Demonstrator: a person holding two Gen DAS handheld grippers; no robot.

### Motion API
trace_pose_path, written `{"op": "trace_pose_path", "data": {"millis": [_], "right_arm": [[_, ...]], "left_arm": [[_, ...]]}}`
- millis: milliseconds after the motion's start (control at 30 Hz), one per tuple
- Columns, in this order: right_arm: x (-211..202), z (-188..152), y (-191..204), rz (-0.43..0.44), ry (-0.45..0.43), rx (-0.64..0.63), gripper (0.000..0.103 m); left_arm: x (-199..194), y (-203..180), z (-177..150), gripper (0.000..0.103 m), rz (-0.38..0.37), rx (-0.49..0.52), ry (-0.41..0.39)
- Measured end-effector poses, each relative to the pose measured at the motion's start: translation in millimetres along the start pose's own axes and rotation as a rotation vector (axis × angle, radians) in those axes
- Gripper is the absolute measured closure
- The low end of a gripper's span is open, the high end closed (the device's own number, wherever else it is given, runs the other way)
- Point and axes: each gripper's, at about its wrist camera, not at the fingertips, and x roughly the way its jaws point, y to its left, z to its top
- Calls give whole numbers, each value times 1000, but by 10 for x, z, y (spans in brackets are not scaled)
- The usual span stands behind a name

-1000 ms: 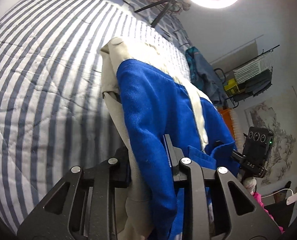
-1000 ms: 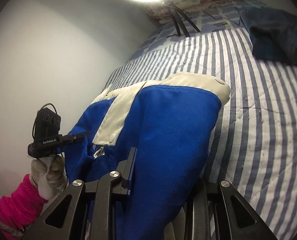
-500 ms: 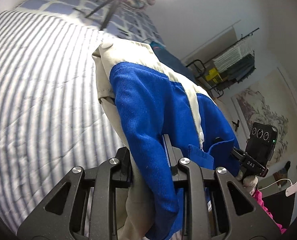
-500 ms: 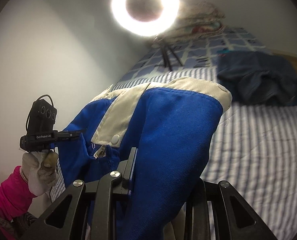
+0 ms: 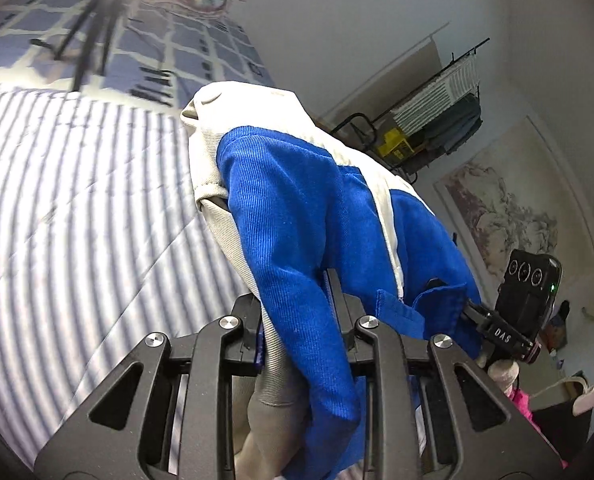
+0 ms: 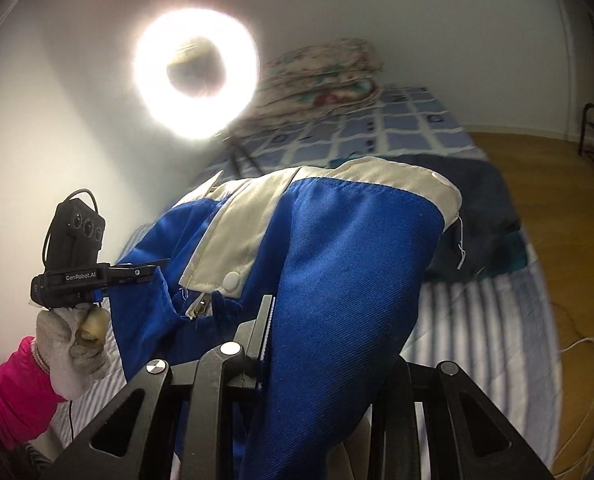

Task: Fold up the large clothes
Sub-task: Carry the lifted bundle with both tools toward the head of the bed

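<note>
A blue jacket with cream panels (image 5: 297, 200) hangs in the air above the striped bed (image 5: 77, 200), stretched between both grippers. My left gripper (image 5: 293, 296) is shut on a bunched fold of blue and cream cloth, which drapes over its fingers. In the right wrist view my right gripper (image 6: 329, 320) is shut on the jacket (image 6: 357, 260) too, and cloth hides its right finger. Each view shows the other gripper clamped on the jacket's blue edge: the right gripper (image 5: 469, 308) and the left gripper (image 6: 149, 272), held by a gloved hand (image 6: 73, 344) in a pink sleeve.
A dark navy garment (image 6: 481, 208) lies on the bed beyond the jacket. A lit ring light (image 6: 195, 72) on a tripod (image 5: 93, 32) and folded quilts (image 6: 321, 76) stand at the bed's head. A laundry rack (image 5: 437, 120) and wood floor (image 6: 557, 200) lie to the right.
Both grippers have risen and carried the jacket toward the head of the bed. The jacket hangs higher off the bedcover, and both grips are unchanged.
</note>
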Motion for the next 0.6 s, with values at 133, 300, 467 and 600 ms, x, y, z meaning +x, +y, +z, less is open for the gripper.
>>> {"op": "trace_pose_path", "data": {"millis": [133, 300, 467, 600], "right_arm": [[-2, 362, -231, -41, -24, -23, 77], [28, 835, -502, -86, -65, -55, 77], [217, 1310, -852, -124, -93, -75, 77], [428, 1531, -1065, -132, -99, -77, 77]], "left_arm": [[305, -98, 338, 81, -17, 17, -11], [683, -233, 802, 81, -41, 34, -50], [1011, -300, 1175, 81, -41, 66, -82], [1285, -281, 1332, 81, -13, 87, -90]]}}
